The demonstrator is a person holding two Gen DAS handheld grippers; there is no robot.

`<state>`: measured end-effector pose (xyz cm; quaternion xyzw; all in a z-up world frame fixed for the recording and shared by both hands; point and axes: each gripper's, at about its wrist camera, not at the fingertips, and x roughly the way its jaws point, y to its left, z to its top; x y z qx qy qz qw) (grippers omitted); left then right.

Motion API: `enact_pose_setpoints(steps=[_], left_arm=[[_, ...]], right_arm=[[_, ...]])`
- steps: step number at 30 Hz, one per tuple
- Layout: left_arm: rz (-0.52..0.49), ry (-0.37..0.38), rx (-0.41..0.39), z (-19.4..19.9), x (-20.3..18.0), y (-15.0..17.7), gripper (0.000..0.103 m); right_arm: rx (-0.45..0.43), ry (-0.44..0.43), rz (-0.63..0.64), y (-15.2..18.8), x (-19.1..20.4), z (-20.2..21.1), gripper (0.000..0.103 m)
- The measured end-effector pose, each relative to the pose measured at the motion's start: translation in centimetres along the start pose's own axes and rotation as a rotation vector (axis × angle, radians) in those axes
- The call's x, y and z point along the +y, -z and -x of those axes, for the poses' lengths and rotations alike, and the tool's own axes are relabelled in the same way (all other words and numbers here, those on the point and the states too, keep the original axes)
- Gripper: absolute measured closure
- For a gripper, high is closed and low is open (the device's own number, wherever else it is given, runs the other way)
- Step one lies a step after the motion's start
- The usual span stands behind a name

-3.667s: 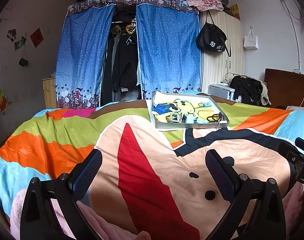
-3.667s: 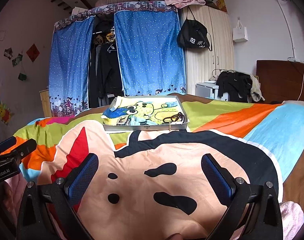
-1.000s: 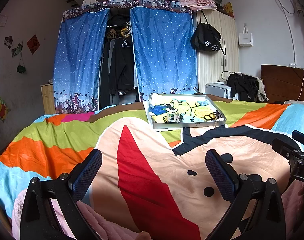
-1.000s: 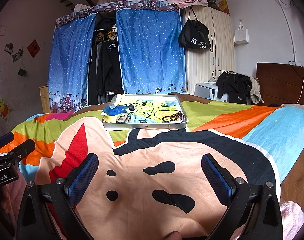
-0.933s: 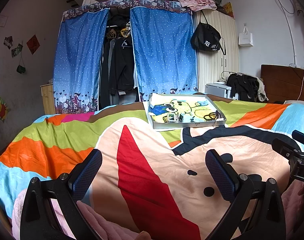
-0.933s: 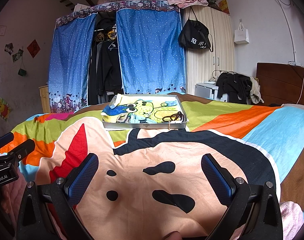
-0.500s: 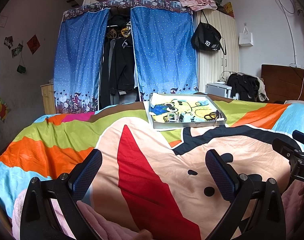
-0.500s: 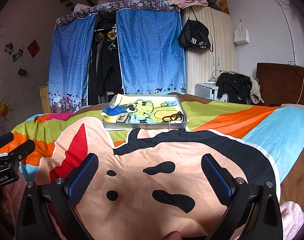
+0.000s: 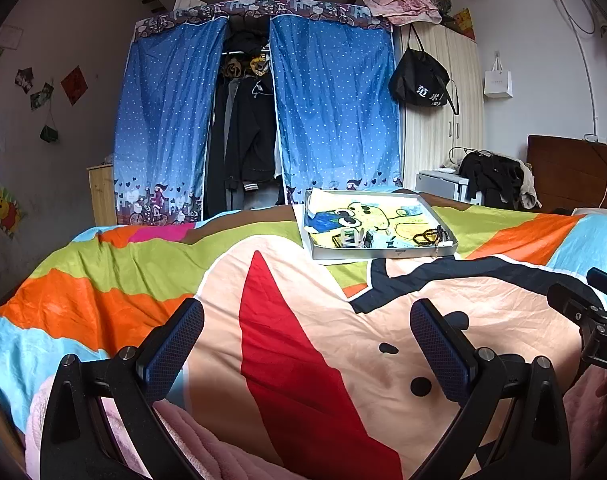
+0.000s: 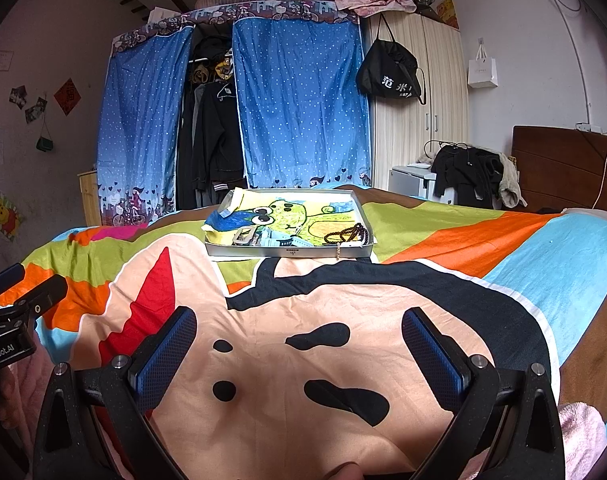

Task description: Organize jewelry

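Observation:
A shallow grey tray (image 9: 383, 254) (image 10: 287, 253) lined with a yellow and blue cartoon picture lies far across the bed. In it lie a dark bead bracelet (image 9: 431, 235) (image 10: 348, 234), a white clip-like piece (image 9: 351, 237) and small bluish items (image 10: 277, 240). A beaded strand hangs over the tray's front edge (image 10: 337, 252). My left gripper (image 9: 306, 340) is open and empty, low over the near bedspread. My right gripper (image 10: 298, 346) is open and empty too. Both are far from the tray.
The bed carries a bright cartoon bedspread (image 9: 303, 320). Behind it stand a blue curtained wardrobe (image 9: 255, 120), a white cupboard with a black bag (image 9: 421, 88), and a wooden headboard (image 9: 575, 172) at right. Pink fleece (image 9: 207, 448) lies at the near edge.
Almost nothing has changed in the last second; both grippers stay open and nearly still. Since 3.7 s ago the left view has drifted slightly, so the tray sits a little further right.

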<state>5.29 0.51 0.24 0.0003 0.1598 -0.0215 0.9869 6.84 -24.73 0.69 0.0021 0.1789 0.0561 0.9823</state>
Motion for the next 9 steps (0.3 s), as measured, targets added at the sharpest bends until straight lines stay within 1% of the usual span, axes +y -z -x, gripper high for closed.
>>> enact_pose_setpoints(steps=[9], left_arm=[[0.001,-0.005,-0.001,-0.03,0.09,0.08,0.002]], right_arm=[[0.0,0.0,0.001,-0.01,0.04,-0.01,0.0]])
